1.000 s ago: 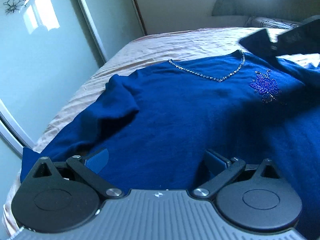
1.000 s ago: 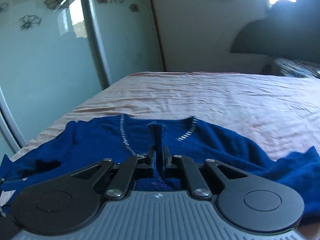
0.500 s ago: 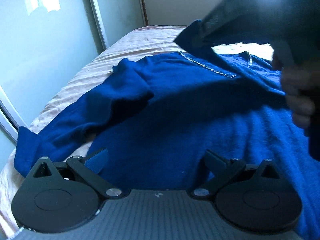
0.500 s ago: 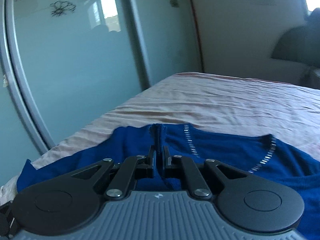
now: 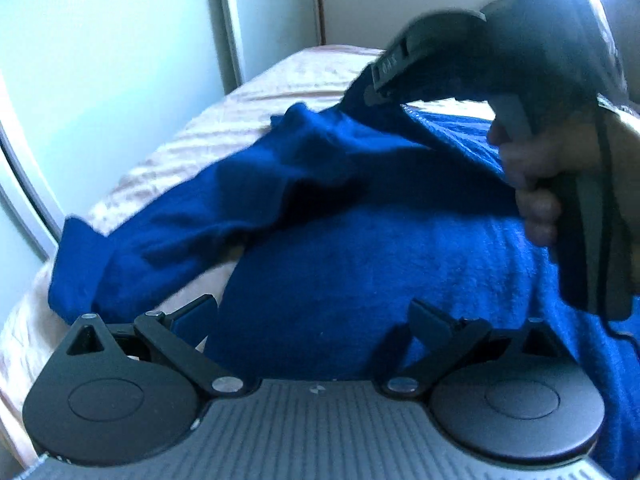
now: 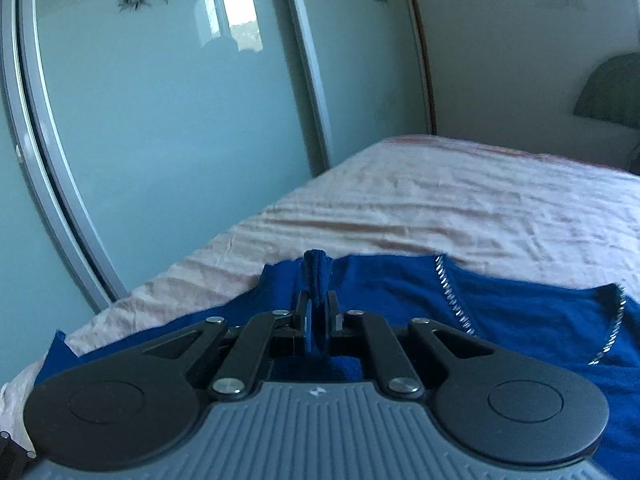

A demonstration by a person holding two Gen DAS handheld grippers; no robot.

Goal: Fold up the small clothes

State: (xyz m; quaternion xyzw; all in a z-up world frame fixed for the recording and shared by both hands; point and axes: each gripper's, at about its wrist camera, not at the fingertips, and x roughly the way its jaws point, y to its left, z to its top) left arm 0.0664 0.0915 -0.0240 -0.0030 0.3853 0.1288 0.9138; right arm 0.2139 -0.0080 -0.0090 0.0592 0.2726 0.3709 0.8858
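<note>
Up front, right gripper [image 6: 318, 316] pinches blue sweater [image 6: 520, 312]; left gripper [image 5: 312, 320] gapes.

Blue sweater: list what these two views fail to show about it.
- Left wrist view: the blue sweater's right half, hidden behind the hand and the blurred right gripper.
- Left wrist view: hem, hidden below the left gripper.
- Right wrist view: lower body, hidden behind the gripper housing.

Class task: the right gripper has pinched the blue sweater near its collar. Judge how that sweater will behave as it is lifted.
The blue sweater is probably floppy: it drapes and sags from the right gripper, whose jaws pinch a fold. Its sleeve lies rumpled, so it will likely trail. The fuzzy knit probably grips rather than slips.
</note>
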